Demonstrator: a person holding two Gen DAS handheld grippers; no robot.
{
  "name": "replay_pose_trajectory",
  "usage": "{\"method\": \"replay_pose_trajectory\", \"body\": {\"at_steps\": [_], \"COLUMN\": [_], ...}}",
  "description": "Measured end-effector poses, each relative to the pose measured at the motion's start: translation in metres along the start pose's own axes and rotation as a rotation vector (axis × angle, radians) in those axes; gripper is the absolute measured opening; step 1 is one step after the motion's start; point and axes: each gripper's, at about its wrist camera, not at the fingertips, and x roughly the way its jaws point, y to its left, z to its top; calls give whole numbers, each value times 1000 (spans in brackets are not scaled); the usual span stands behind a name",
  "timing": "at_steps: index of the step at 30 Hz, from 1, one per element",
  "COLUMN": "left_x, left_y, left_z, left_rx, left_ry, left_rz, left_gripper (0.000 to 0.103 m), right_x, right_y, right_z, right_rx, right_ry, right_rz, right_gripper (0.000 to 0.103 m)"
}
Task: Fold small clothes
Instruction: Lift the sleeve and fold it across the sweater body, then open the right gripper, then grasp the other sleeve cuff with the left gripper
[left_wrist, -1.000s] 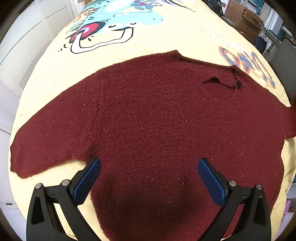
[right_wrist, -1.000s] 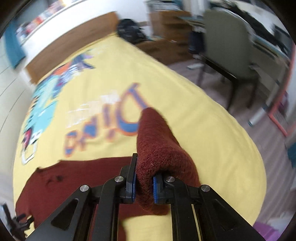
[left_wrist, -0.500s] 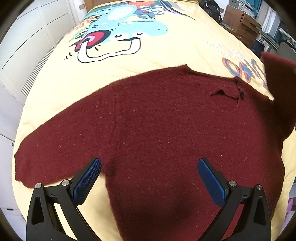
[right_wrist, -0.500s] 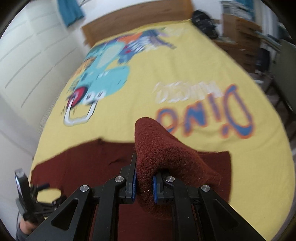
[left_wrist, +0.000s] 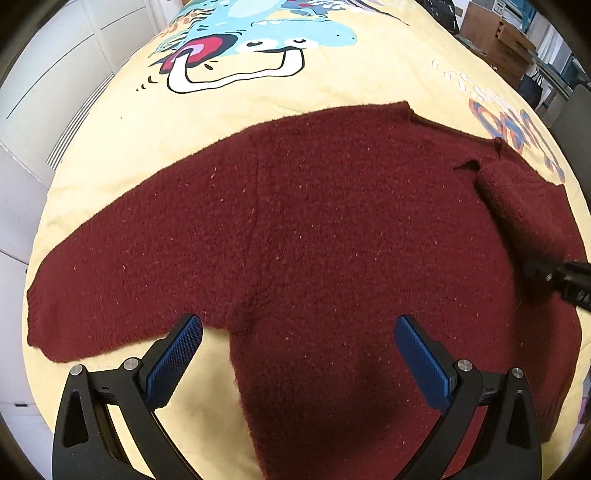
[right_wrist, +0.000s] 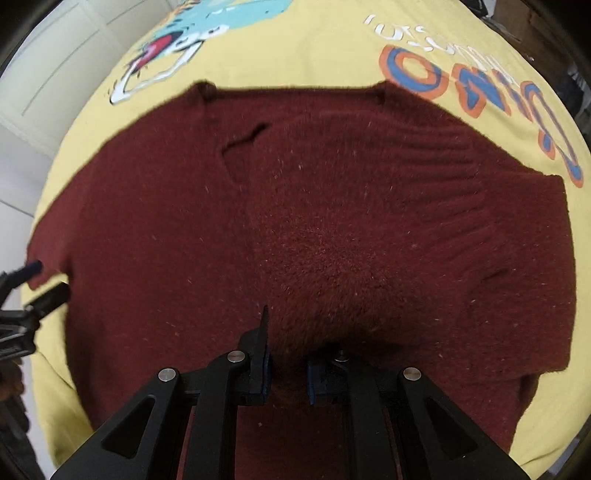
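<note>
A dark red knit sweater (left_wrist: 314, 229) lies flat on a yellow bedspread, also filling the right wrist view (right_wrist: 166, 221). Its left sleeve (left_wrist: 110, 280) stretches out to the left. My left gripper (left_wrist: 299, 354) is open and empty, hovering over the sweater's lower edge near the left armpit. My right gripper (right_wrist: 288, 373) is shut on the right sleeve (right_wrist: 332, 266), which is folded over onto the sweater's body; the folded sleeve (left_wrist: 524, 214) and the right gripper show at the right edge of the left wrist view.
The yellow bedspread (left_wrist: 332, 74) bears a cartoon dinosaur print (left_wrist: 236, 55) and orange-blue lettering (right_wrist: 480, 85). White cabinets (left_wrist: 44, 74) stand to the left of the bed. Wooden drawers (left_wrist: 495, 40) stand at the far right.
My right gripper has carried the right sleeve from the bed's right side inward and down over the sweater's body. My left gripper has stayed open and drifted slightly back.
</note>
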Motion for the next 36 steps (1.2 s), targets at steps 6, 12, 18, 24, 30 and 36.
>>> {"method": "replay_pose_trajectory", "body": {"at_steps": [6, 12, 18, 24, 30, 36], "left_x": [0, -3, -6, -6, -11, 2], "left_y": [0, -4, -23, -68, -138, -213], "left_z": [-1, 1, 4, 18, 43, 60], "left_rx": [3, 26, 69, 165, 307, 455], "left_ry": [7, 7, -3, -16, -52, -34], "left_rz": [0, 5, -8, -61, -104, -148], "left_gripper": [102, 102, 102, 102, 102, 102], "right_x": [-2, -37, -60, -66, -66, -56], "right_y": [5, -13, -75, -166, -204, -213], "right_z": [2, -8, -42, -73, -80, -76], "right_rx": [-17, -35, 7, 178, 241, 255], "right_ry": [22, -7, -76, -54, -62, -65], "right_rz": [-28, -68, -180, -241, -240, -202], "right_gripper": [34, 79, 81, 94, 94, 94]}}
